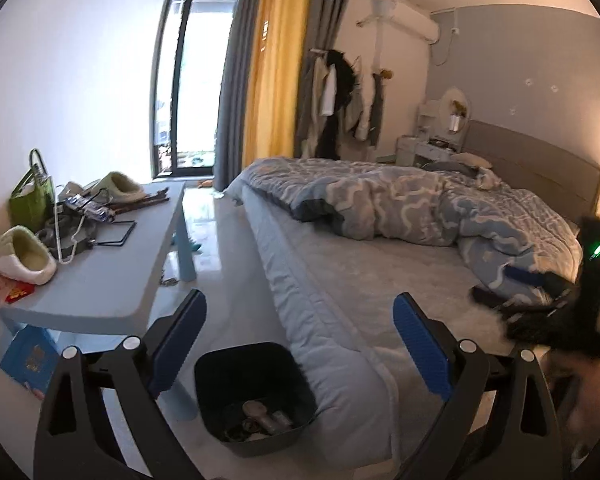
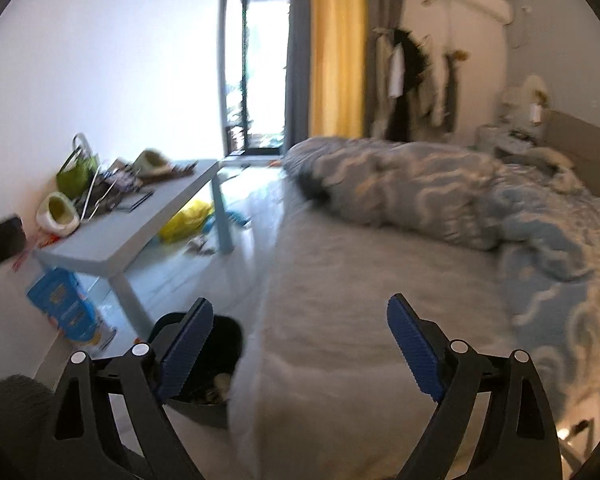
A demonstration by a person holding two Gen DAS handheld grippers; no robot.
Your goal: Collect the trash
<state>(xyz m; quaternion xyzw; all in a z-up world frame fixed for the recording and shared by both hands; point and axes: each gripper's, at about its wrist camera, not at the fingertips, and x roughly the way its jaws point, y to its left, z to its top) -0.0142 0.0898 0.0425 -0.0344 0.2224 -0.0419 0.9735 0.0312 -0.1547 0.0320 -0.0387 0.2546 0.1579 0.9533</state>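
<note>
A dark square trash bin point(image 1: 256, 396) stands on the floor between the bed and the light blue table, with several scraps inside. It also shows in the right wrist view point(image 2: 204, 368), partly behind my left finger. My left gripper point(image 1: 300, 344) is open and empty, held above the bin. My right gripper point(image 2: 300, 348) is open and empty, over the near edge of the bed. Loose litter lies under the table: a yellow plastic bag point(image 2: 186, 220) and small white scraps point(image 2: 199, 245). The right wrist view is motion-blurred.
The light blue table point(image 1: 112, 280) carries slippers point(image 1: 24, 256), a green bag point(image 1: 32, 196), hangers and a dark frame. A blue box point(image 2: 66, 306) leans by the wall. The bed point(image 1: 380, 280) has a rumpled blue quilt point(image 1: 400, 200). The other gripper point(image 1: 560, 312) shows at right.
</note>
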